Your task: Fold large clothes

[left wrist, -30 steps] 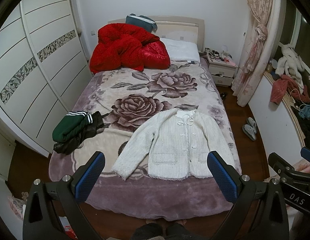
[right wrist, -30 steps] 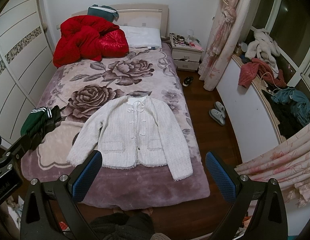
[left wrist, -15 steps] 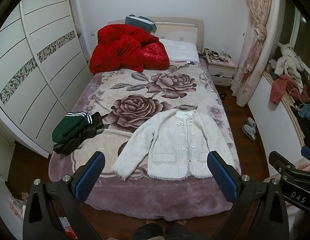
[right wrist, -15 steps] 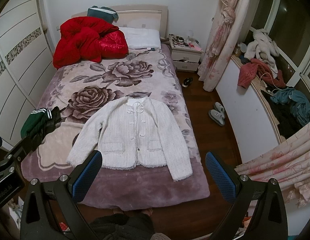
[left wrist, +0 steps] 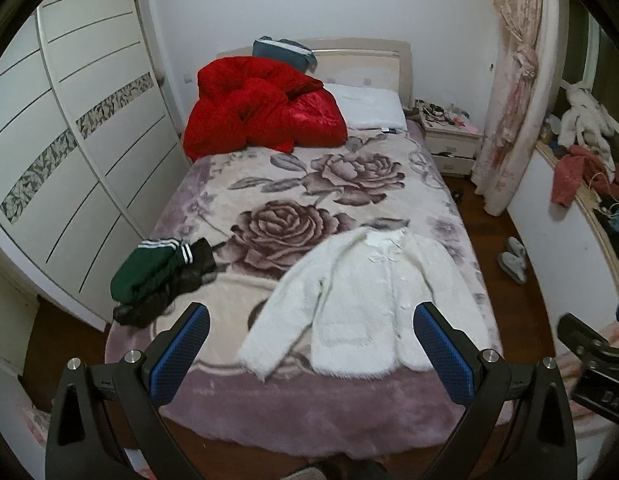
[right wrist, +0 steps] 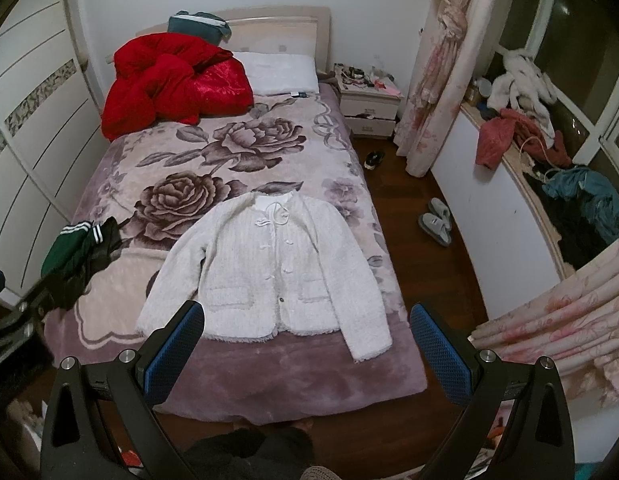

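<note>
A white fuzzy cardigan (left wrist: 373, 300) (right wrist: 269, 268) lies flat and buttoned on the bed, near the foot end and toward its right side, sleeves spread down and outward. My left gripper (left wrist: 311, 350) is held above the foot of the bed, open, with nothing between its blue pads. My right gripper (right wrist: 307, 346) hangs likewise over the bed's foot edge, open and holding nothing. Both stay well short of the cardigan. Part of the right gripper's frame shows at the right edge of the left wrist view.
The bed (left wrist: 309, 420) carries a rose-patterned blanket. A green and black garment pile (left wrist: 161, 276) lies at its left edge, a red quilt (left wrist: 261, 108) and pillow at the head. Wardrobe (left wrist: 69, 152) on the left; nightstand, curtain, slippers (right wrist: 435, 222) and a cluttered ledge on the right.
Both views have shifted slightly, with the bed sitting a little higher and farther in frame. The cardigan has not moved and both grippers remain open.
</note>
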Available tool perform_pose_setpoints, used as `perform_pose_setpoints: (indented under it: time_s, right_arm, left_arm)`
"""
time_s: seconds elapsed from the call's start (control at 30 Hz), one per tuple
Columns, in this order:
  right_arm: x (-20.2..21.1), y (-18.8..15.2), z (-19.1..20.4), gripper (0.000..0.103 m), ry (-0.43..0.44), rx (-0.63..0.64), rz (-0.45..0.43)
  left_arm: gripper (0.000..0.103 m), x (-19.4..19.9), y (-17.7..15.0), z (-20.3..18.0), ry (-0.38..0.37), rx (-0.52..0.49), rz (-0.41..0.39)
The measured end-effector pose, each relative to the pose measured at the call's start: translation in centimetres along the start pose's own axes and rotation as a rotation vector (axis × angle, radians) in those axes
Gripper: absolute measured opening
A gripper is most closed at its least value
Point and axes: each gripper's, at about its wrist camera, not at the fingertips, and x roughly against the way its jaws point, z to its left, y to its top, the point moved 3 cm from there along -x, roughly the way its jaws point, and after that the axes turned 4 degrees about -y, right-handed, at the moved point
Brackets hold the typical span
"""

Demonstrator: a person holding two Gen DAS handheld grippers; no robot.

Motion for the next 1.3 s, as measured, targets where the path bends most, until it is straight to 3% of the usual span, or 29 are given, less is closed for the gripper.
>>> perform_pose_setpoints:
  time_s: [0.1,0.33,0.53,0.7,0.8,0.97,1.1,1.2,1.27,1.3]
  right_arm:
    - [-3.3,1.3,0.2,0.103,0.007,-0.078,0.052]
    - [-19.0,-1.3,-3.3,0.103,-0.074,-0.269,0.217]
    - [-31.8,-6.4,-11.0,0.103,-0.145,-0.429,0.344]
    - [-43.1,-11.9,-19.2,0.103,-0.153,-0.583,0.432]
    - [-50.7,-16.2,-23.8,0.103,-0.12,-0.677,0.507]
    - [-61.2,-24.2,-27.4,0.103,0.06,-0.866,0.636]
    - [-65.2,-28.1,-26.4,0.103,0.229,-0.985,0.653]
    - [-66.8,-28.9,-25.9,0.102,0.219,-1.01,0.603]
    - [-67.3,-28.7,-25.5,0.083,0.215,-1.0,0.56]
    - [-67.4,-28.6,-25.3,0.055,0.202,-0.99,0.555]
  left_arm:
    - [0.103,-4.5,0.2,0.4,0.017,-0.018,0.001]
    - [0.103,-17.9,-2.8,-0.4,0.005,-0.056,0.123]
    - [0.103,-27.5,-8.2,-3.5,0.024,-0.087,0.262]
    - [0.103,-35.3,-12.8,-6.6,0.092,-0.095,0.378]
    - [0.103,-39.5,-15.3,-7.8,0.132,-0.075,0.443]
    - [0.103,-45.8,-19.4,-9.7,0.168,-0.072,0.529]
    - [0.103,-49.2,-21.1,-11.7,0.163,-0.085,0.549]
    - [0.103,-51.3,-21.9,-13.1,0.144,-0.085,0.55]
    - [0.103,-52.3,-22.1,-13.7,0.123,-0.081,0.541]
    - [0.103,-52.6,-22.2,-14.0,0.112,-0.08,0.54]
